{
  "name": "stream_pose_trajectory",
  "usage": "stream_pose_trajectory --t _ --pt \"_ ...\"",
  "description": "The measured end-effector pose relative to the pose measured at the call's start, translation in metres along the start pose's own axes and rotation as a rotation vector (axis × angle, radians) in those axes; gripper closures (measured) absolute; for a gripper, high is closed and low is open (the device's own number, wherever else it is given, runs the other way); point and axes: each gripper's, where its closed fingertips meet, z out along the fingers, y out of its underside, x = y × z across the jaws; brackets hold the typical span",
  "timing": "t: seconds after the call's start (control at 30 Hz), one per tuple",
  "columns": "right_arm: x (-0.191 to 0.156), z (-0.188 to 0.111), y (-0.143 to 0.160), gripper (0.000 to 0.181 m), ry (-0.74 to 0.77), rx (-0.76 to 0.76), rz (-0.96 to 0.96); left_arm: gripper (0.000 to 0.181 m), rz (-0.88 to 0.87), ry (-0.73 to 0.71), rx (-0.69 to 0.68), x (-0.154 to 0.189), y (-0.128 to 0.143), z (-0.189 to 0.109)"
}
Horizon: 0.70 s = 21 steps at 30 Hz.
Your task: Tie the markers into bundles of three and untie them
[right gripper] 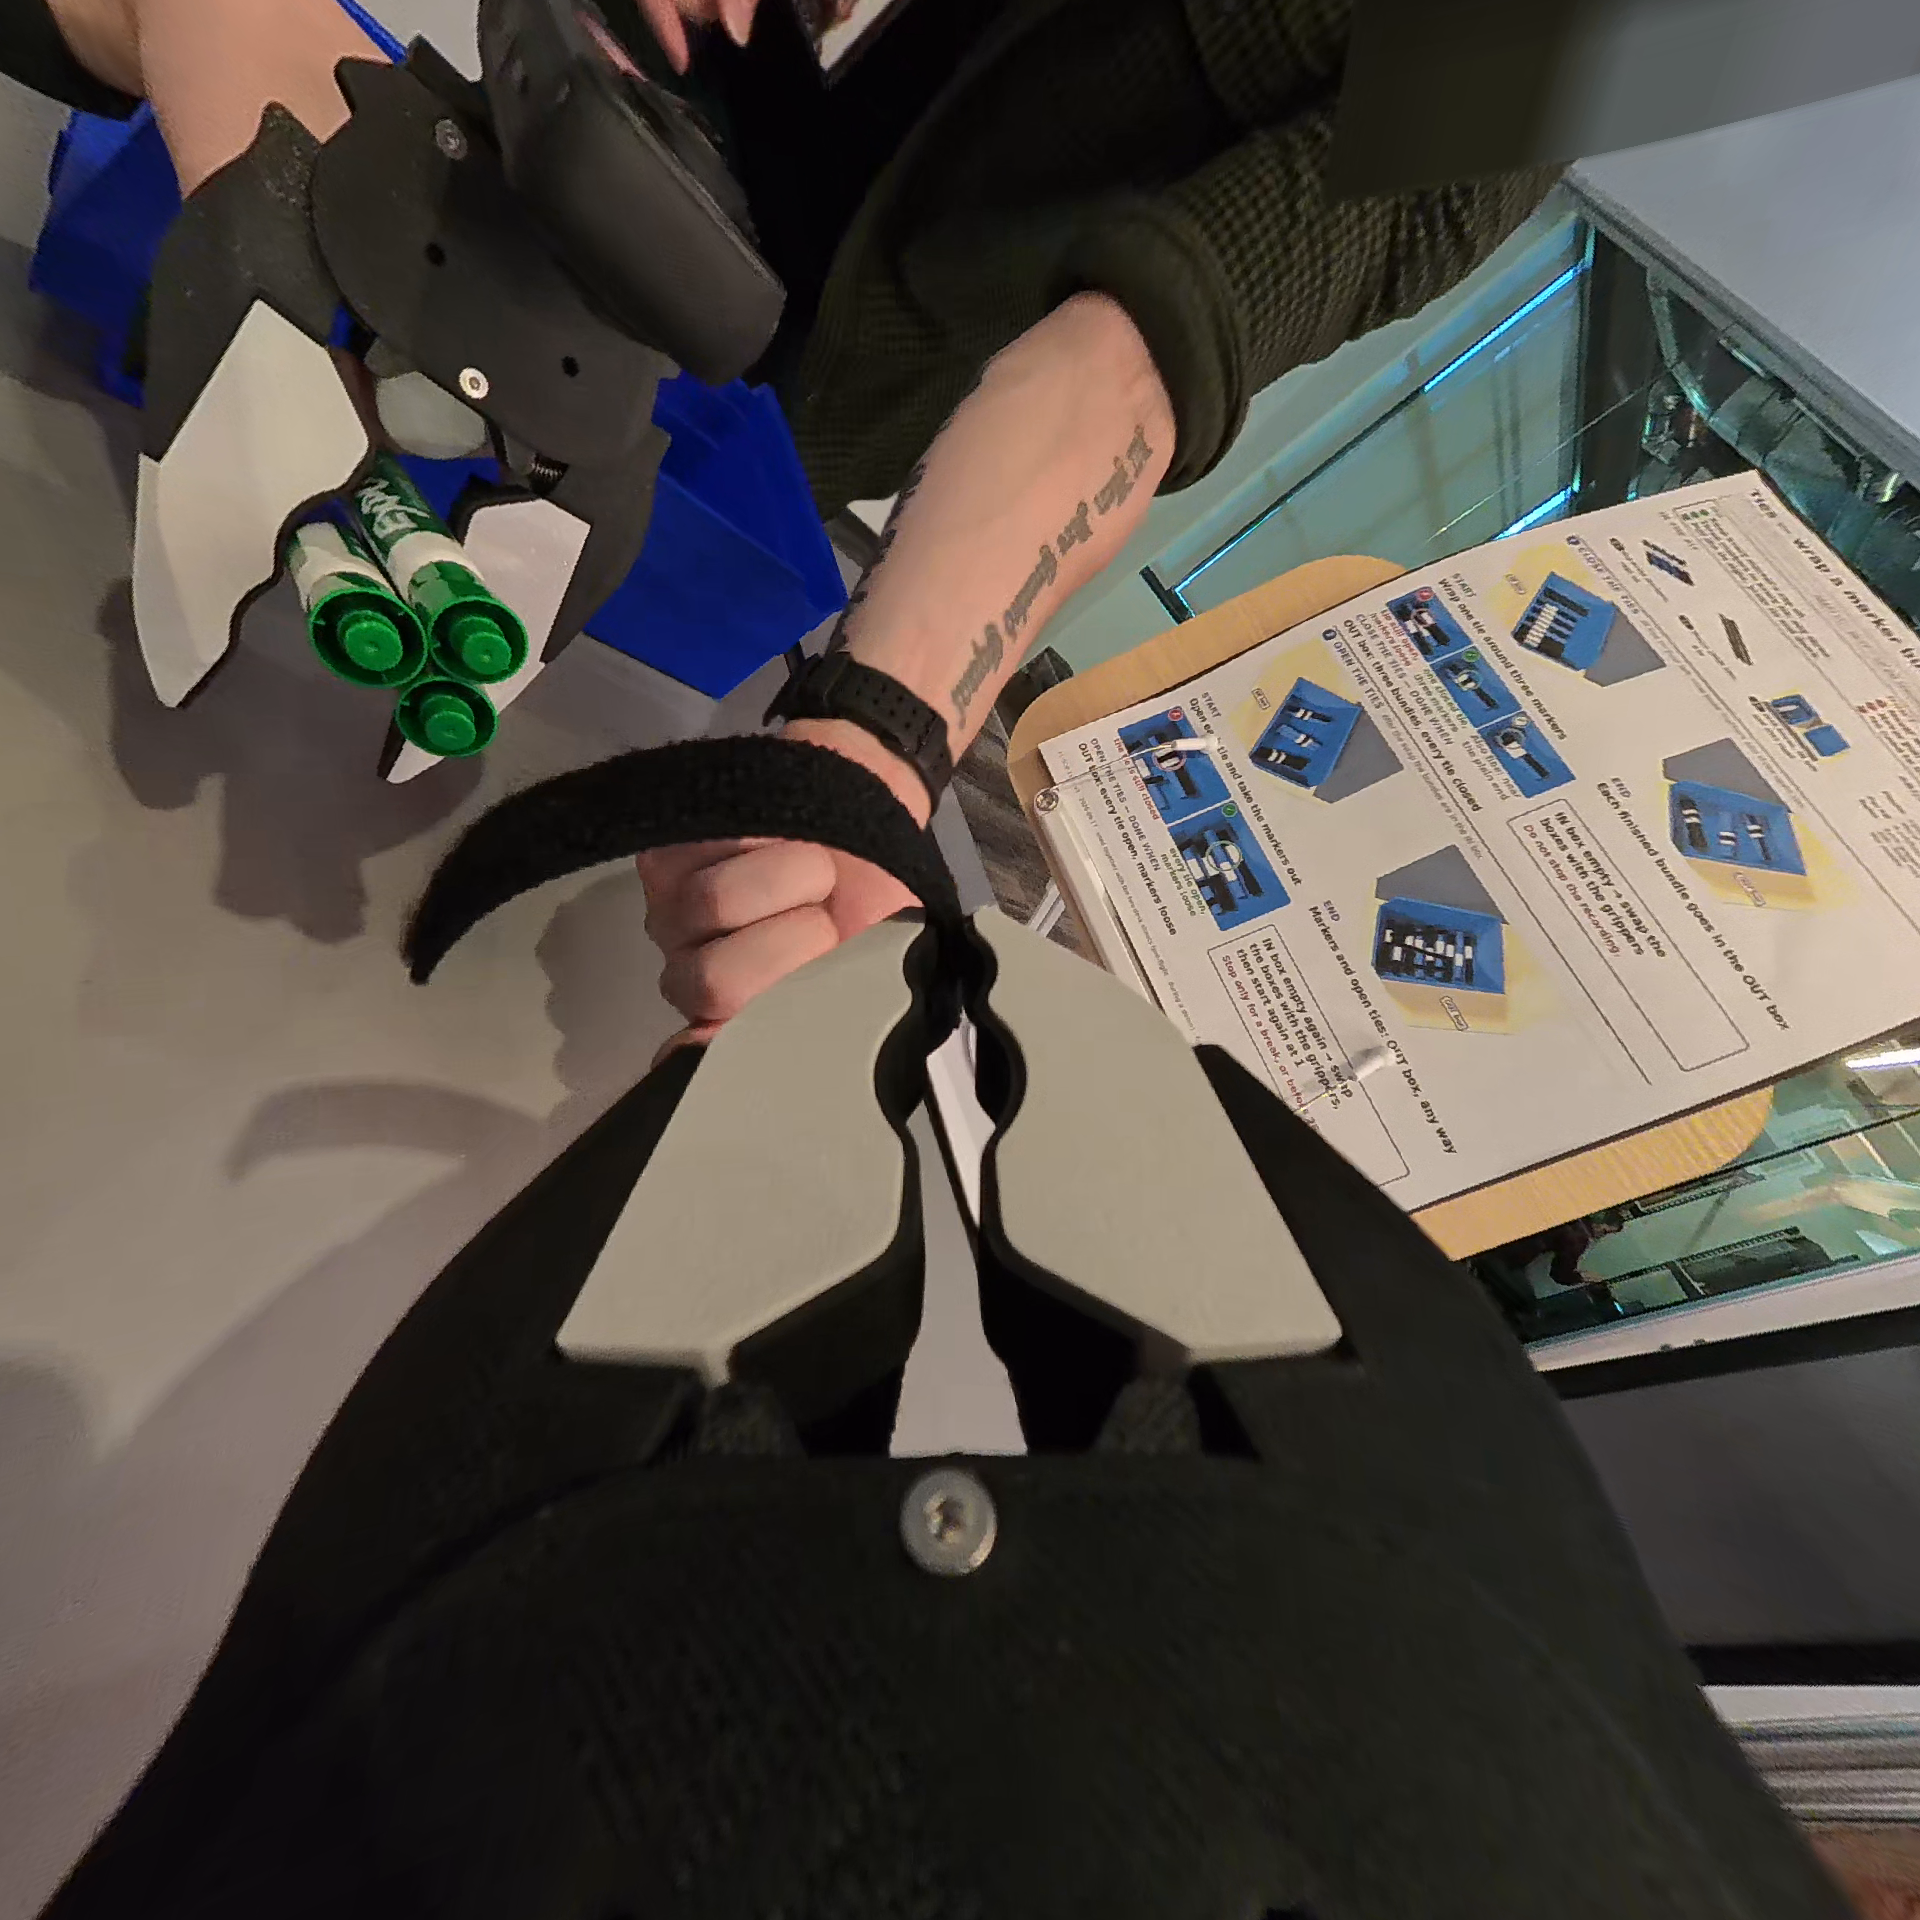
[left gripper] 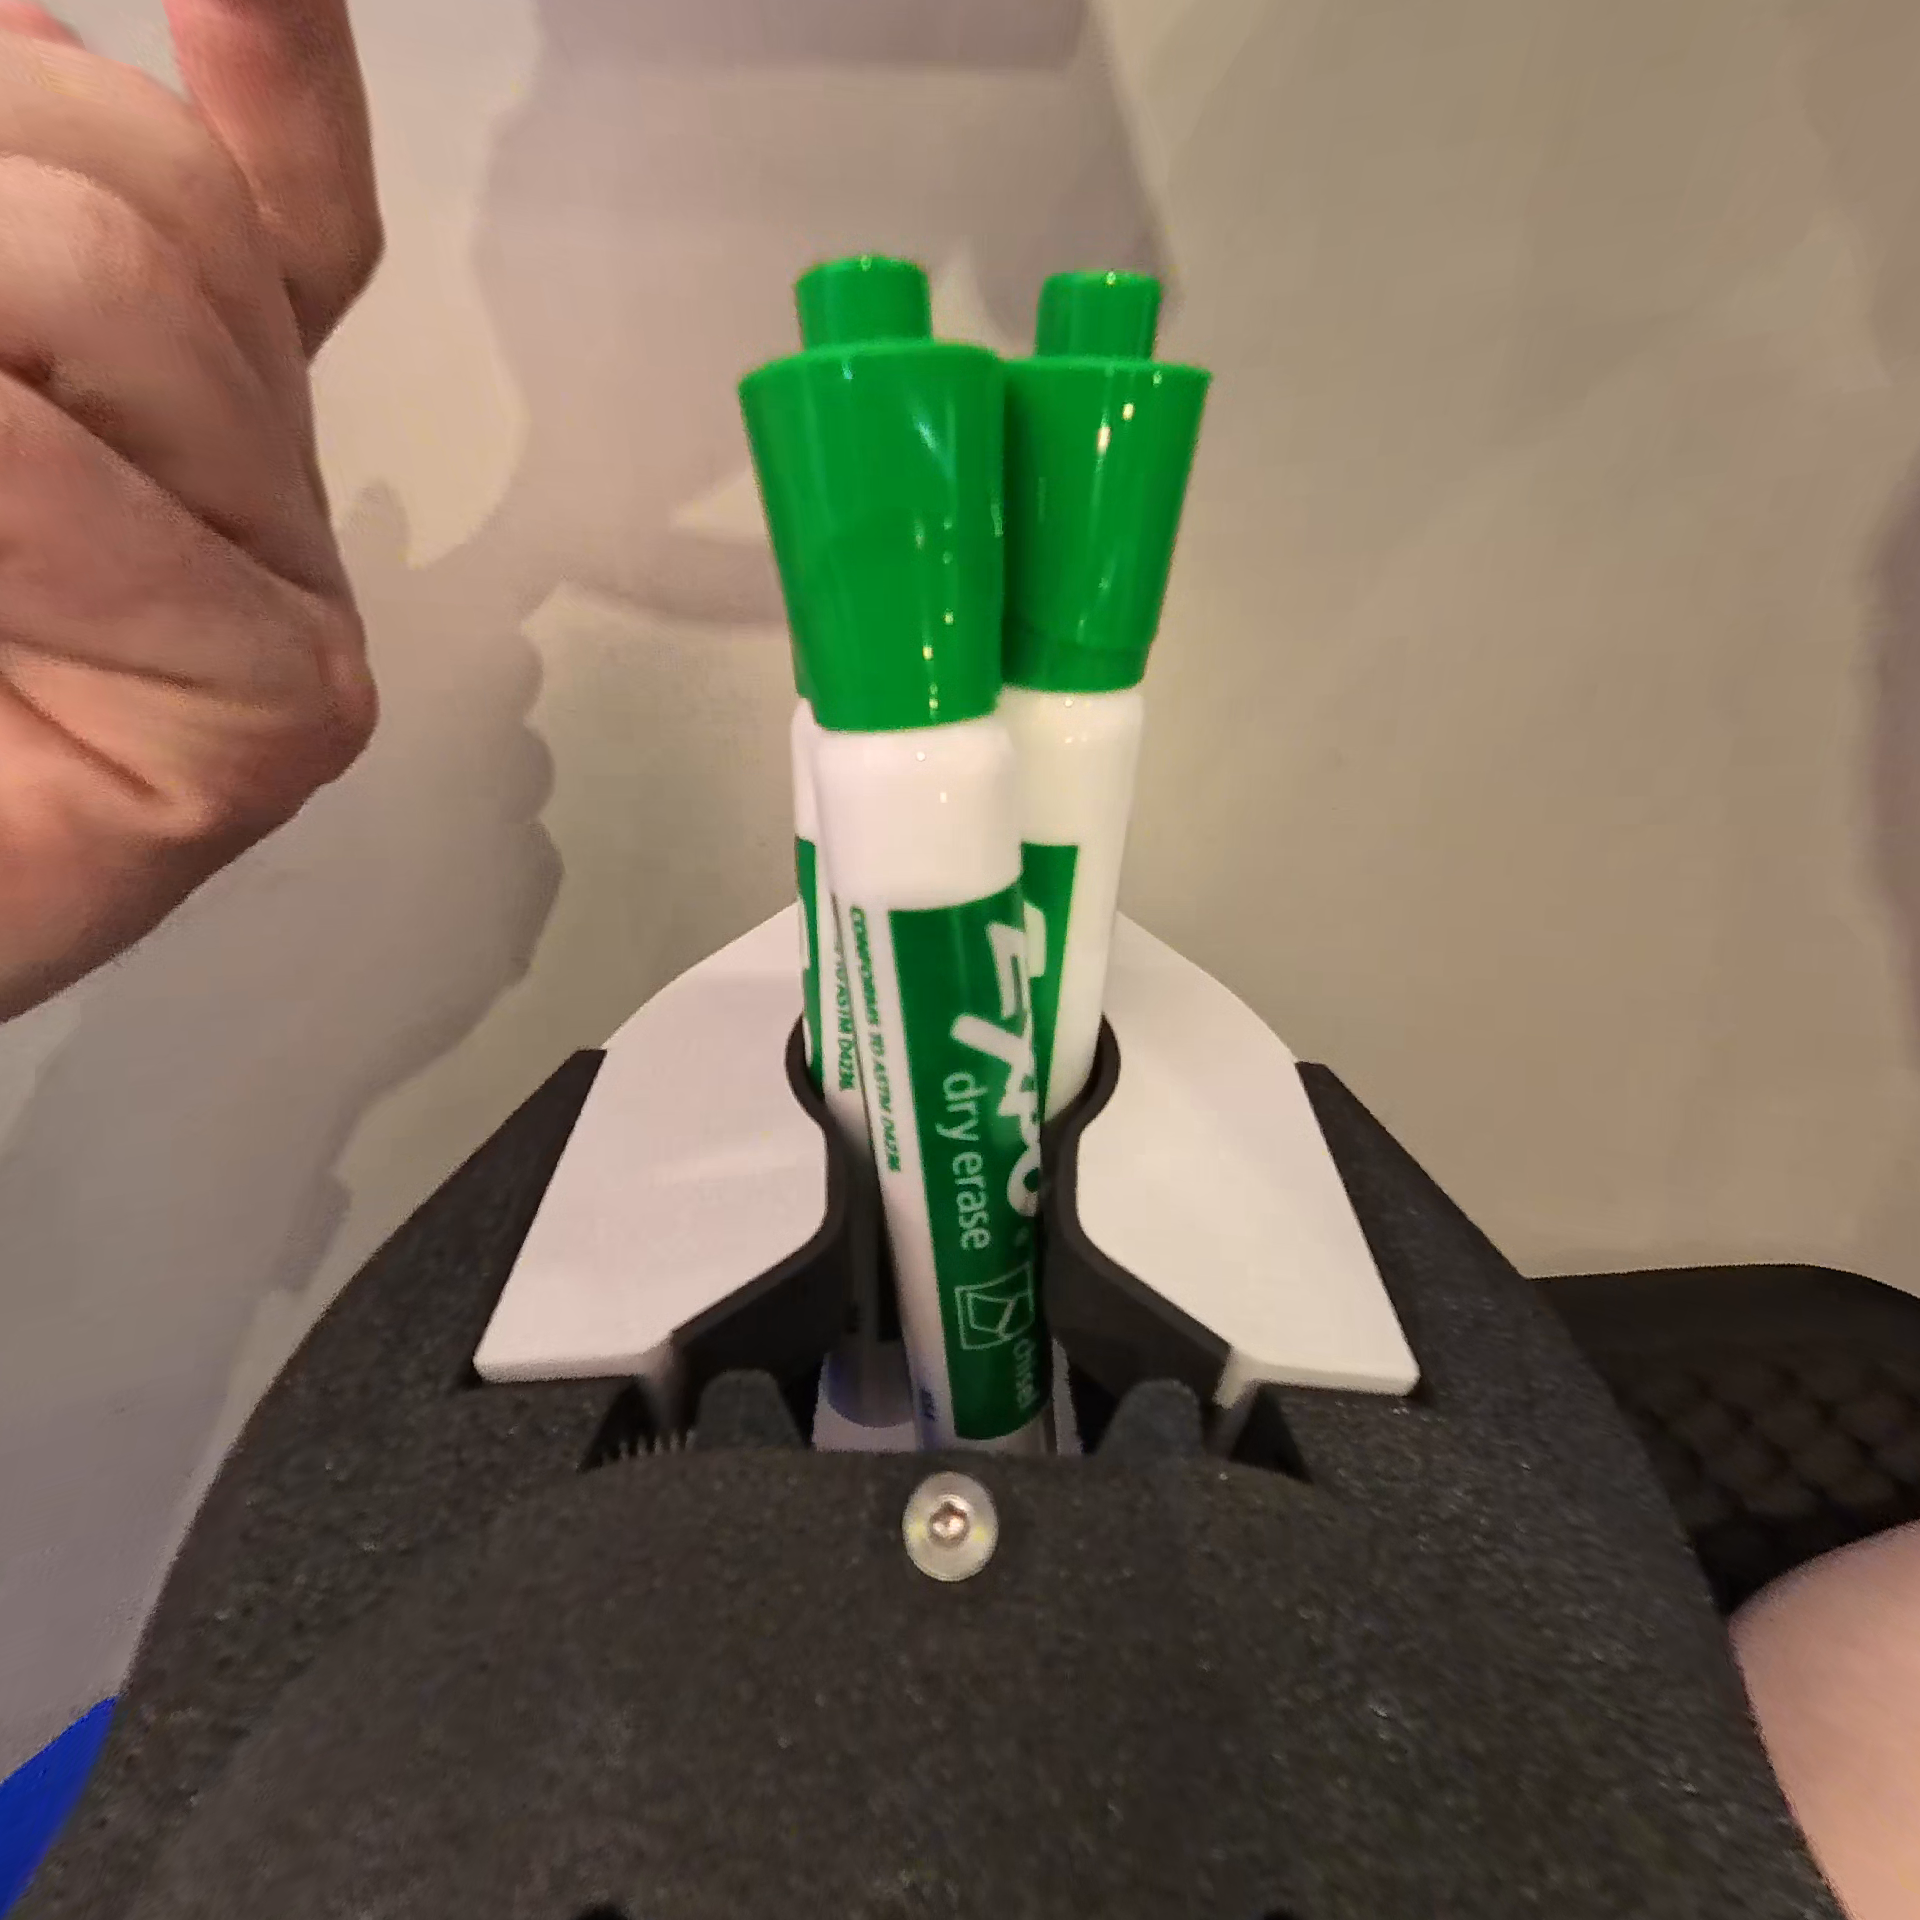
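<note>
Markers (right gripper: pixel 416 634), three green-capped ones, are sitting clenched in the left gripper (left gripper: pixel 951 1039) above the desk (right gripper: pixel 260 1039). The right gripper (right gripper: pixel 951 977) is pinching one black tie (right gripper: pixel 665 800), its jaws clamped on one end. Bundling seems underway; next, wrapping the tie around all three.

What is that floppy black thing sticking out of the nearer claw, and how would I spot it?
Start at the right gripper, the big grey-and-black claw filling the lower half of the right wrist view. Its jaws pinch one end of a black fuzzy strap, which arcs up and left to a free tip. Unlike the three green-capped markers in the left gripper, it is soft, flat and curved.
</note>
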Motion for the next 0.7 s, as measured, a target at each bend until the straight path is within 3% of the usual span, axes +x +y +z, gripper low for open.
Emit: stream_pose_trajectory --t 0.7 --pt "0.0056 -0.0034 0.0003 0.177 0.015 0.01 0.018 0.14 -0.003 0.024 -0.042 0.004 0.0064 0.0042"
